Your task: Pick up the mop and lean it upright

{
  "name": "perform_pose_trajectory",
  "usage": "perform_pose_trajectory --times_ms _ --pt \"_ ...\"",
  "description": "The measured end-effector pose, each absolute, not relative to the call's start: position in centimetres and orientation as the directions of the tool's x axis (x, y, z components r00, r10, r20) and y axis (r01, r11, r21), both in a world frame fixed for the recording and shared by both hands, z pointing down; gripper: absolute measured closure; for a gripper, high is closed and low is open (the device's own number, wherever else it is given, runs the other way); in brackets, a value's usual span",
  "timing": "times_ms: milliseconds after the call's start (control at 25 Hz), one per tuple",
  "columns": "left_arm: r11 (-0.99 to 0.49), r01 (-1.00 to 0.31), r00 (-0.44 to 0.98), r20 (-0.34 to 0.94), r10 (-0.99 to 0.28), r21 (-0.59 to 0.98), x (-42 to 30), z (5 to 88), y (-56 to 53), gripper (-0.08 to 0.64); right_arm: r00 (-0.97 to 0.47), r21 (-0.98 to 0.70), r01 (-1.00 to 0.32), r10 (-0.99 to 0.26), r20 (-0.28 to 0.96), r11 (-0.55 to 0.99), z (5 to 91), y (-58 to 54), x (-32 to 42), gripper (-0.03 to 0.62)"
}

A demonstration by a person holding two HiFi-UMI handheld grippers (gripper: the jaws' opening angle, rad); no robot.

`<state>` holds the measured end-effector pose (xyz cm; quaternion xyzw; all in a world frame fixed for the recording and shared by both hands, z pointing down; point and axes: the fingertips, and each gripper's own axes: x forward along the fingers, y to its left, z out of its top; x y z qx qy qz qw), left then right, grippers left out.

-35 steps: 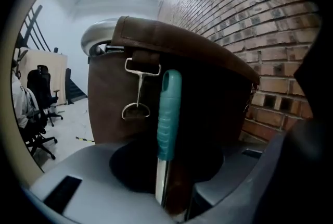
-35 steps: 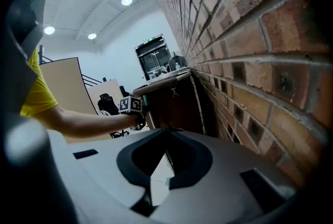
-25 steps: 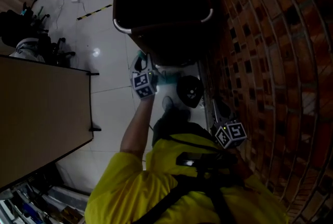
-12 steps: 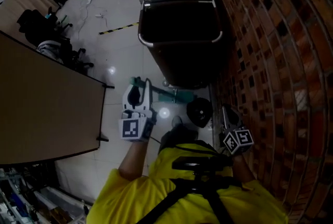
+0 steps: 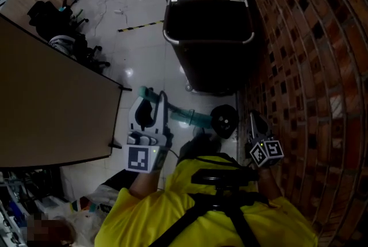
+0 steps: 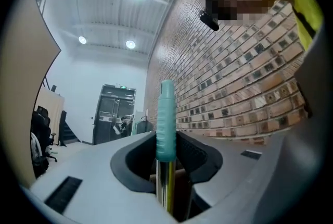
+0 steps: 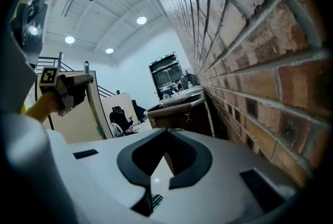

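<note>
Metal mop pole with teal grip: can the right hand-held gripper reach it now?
Probably yes. The right hand-held gripper is open and empty near the metal mop pole with teal grip, held by the left hand-held gripper; only a round black object lies between.

Head view looks down; gripper views look up.

Open floor [image 5: 144, 50] runs between the table [image 5: 52, 108] on the left and the brick wall [image 5: 310, 68] on the right. A black cart [image 5: 207, 76] blocks the way straight ahead.
</note>
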<state>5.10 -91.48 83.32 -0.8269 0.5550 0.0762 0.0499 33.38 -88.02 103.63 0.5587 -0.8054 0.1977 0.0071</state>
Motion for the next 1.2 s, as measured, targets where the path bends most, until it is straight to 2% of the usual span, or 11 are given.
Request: perform_pose_trajectory --times_ms 560,720,880,1120,1200 --pt "-0.341 -0.940 0.335 -0.151 -0.930 0.013 4.3 84.2 -89.0 0.448 -0.407 -0.317 -0.889 -0.888 0.212 0.331 103.2 -87.3 33.1 0.584" --pt "-0.344 -0.939 0.336 -0.169 -0.927 0.019 4.4 84.0 -88.9 0.448 -0.417 -0.303 -0.883 -0.895 0.156 0.358 101.8 -86.7 32.7 0.588" --pt "-0.355 -0.935 0.345 -0.195 -0.918 0.015 4.7 83.4 -89.0 0.448 -0.416 -0.312 -0.881 -0.896 0.156 0.355 101.7 -86.0 32.7 0.588" --pt "-0.350 -0.936 0.342 -0.185 -0.921 0.012 4.9 85.4 -94.0 0.448 -0.424 -0.312 -0.873 -0.899 0.107 0.375 101.1 -85.4 32.6 0.582" --pt "-0.343 -0.939 0.332 -0.191 -0.924 0.028 5.2 85.8 -96.2 0.448 -0.423 -0.289 -0.881 -0.897 0.126 0.374 101.5 -85.1 32.5 0.563"
